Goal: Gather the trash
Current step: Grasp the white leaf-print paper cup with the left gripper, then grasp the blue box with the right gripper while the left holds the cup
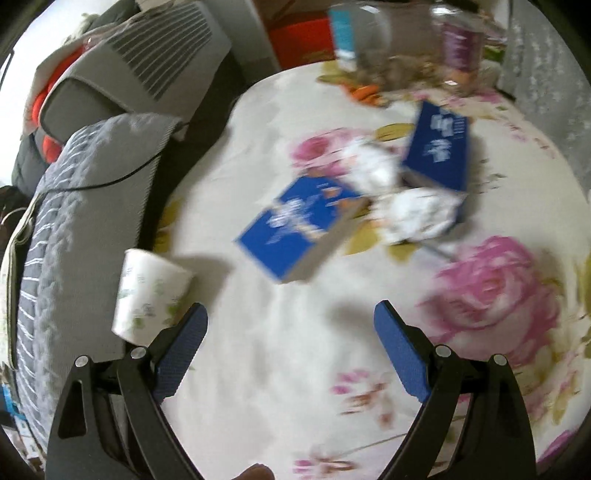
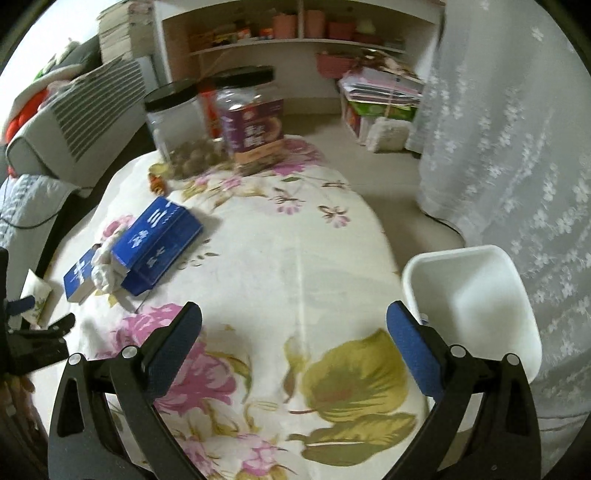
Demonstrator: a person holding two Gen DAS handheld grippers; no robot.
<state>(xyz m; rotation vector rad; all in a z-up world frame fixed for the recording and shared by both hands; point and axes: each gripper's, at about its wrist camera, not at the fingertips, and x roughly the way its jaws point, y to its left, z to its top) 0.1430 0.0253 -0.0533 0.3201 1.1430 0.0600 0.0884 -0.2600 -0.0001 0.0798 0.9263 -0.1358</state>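
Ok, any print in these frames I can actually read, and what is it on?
None reads clearly.
Two blue boxes: white characters, blurred.
Purple-labelled clear jar: label print, too blurred.
Teal-and-white carton: blurred.
Floral paper cup: pattern only.

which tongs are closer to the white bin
Right. The right tongs hang open with the white bin just beside one finger, at the table edge. The left tongs are across the table, by the blue boxes.

I'm in a home living room: beside the floral-clothed table (image 2: 280, 258) stand a sofa (image 1: 92, 221), shelves (image 2: 295, 40), lace curtain (image 2: 517, 147).
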